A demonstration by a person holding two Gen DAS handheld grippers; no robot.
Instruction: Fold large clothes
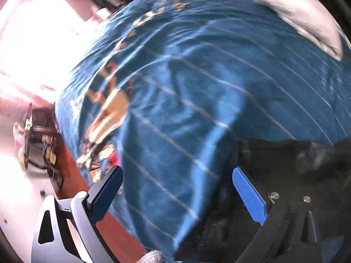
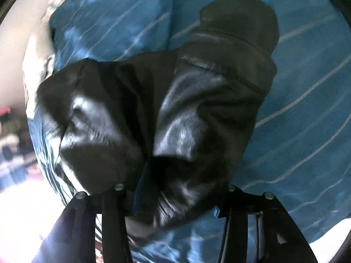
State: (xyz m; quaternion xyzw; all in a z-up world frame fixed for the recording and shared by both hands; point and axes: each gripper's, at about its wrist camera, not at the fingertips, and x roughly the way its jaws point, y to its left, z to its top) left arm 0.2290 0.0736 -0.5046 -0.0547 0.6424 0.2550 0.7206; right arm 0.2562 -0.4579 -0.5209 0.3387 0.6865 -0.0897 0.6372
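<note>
Between the right gripper's [image 2: 173, 188] jaws, a bunched fold of the black jacket [image 2: 175, 100] is sitting, hiding the pads; whether they are clamping it cannot be told. Beyond it, the jacket is lying crumpled on the blue striped bedspread [image 2: 296, 109], collar end farthest away. Over the jacket's edge, the left gripper [image 1: 175, 197] is hovering with jaws spread wide, gripping nothing. For a clean fold, the operator is best confirming a firm pinch on one layer only, lifting until the cloth is hanging free, then laying it flat before creasing. Farther off, the bedspread's printed border [image 1: 109, 109] is running along the mattress edge.
</note>
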